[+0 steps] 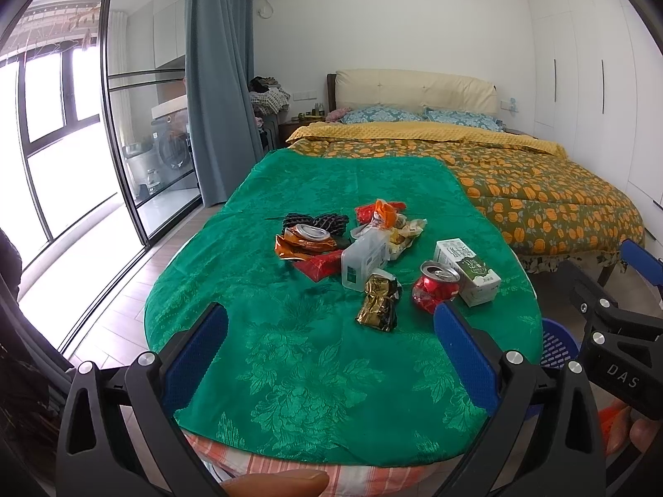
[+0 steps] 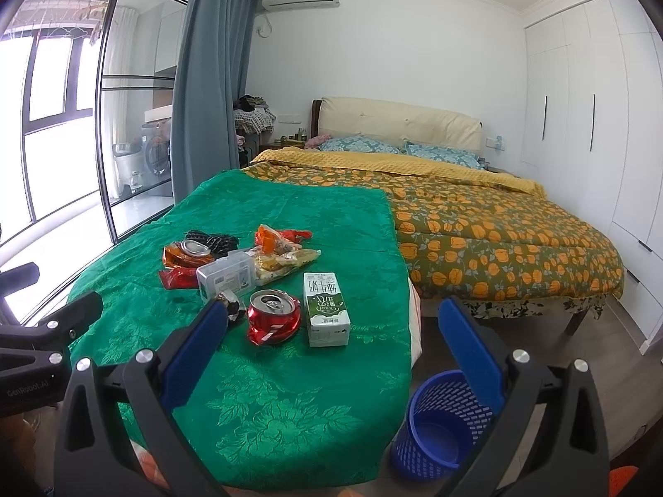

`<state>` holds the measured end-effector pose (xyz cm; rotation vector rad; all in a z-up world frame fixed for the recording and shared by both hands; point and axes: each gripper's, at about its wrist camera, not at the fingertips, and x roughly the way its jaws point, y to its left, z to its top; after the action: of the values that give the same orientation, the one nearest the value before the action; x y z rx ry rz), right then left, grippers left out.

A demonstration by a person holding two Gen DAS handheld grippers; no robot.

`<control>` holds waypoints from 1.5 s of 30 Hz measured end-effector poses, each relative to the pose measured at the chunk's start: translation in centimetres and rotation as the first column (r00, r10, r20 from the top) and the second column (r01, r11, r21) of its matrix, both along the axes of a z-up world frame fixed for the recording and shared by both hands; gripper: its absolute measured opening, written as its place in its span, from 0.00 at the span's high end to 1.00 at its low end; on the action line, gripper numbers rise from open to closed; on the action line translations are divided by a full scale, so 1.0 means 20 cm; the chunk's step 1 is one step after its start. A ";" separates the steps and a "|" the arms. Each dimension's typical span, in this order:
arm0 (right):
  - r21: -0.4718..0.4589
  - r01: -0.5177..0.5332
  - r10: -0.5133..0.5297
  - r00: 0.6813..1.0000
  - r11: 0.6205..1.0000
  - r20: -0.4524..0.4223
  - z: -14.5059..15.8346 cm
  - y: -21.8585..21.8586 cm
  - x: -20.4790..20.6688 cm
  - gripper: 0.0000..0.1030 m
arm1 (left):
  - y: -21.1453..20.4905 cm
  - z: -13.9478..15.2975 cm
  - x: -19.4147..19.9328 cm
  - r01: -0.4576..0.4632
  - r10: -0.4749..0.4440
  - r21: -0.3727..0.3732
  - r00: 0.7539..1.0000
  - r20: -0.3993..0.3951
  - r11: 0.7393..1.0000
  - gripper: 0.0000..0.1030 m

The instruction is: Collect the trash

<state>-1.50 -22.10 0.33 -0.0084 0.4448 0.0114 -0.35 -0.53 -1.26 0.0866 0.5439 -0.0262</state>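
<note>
Trash lies on a table with a green cloth (image 1: 290, 364): a crushed red can (image 1: 435, 285) (image 2: 271, 317), a green-white milk carton (image 1: 466, 271) (image 2: 325, 308), a clear plastic box (image 1: 364, 259) (image 2: 226, 275), a gold-black wrapper (image 1: 379, 302), orange and red wrappers with a can lid (image 1: 304, 244) (image 2: 182, 254), and snack bags (image 1: 393, 223) (image 2: 281, 252). My left gripper (image 1: 331, 348) is open and empty above the near cloth. My right gripper (image 2: 331, 343) is open and empty, hovering near the can and carton. A blue mesh bin (image 2: 441, 422) stands on the floor right of the table.
A bed with an orange-flowered quilt (image 2: 497, 240) lies behind and right of the table. A glass sliding door (image 1: 136, 124) and a grey curtain (image 1: 219, 83) are at left. White wardrobes (image 2: 580, 124) line the right wall. The right gripper's body shows in the left wrist view (image 1: 613, 331).
</note>
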 end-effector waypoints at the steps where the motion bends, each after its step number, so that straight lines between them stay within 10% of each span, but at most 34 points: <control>1: 0.000 -0.001 0.001 1.000 1.000 -0.001 0.00 0.00 0.00 0.04 | 0.00 0.00 0.00 0.000 0.000 -0.001 1.000 -0.001 1.000 0.04; 45: 0.005 0.000 0.000 1.000 1.000 0.004 0.01 -0.01 -0.01 0.04 | -0.02 0.00 0.00 0.001 -0.001 0.000 1.000 -0.007 1.000 0.04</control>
<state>-1.62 -22.30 0.45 -0.0039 0.4408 0.0120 -0.40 -0.85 -1.26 0.0866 0.5508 -0.0274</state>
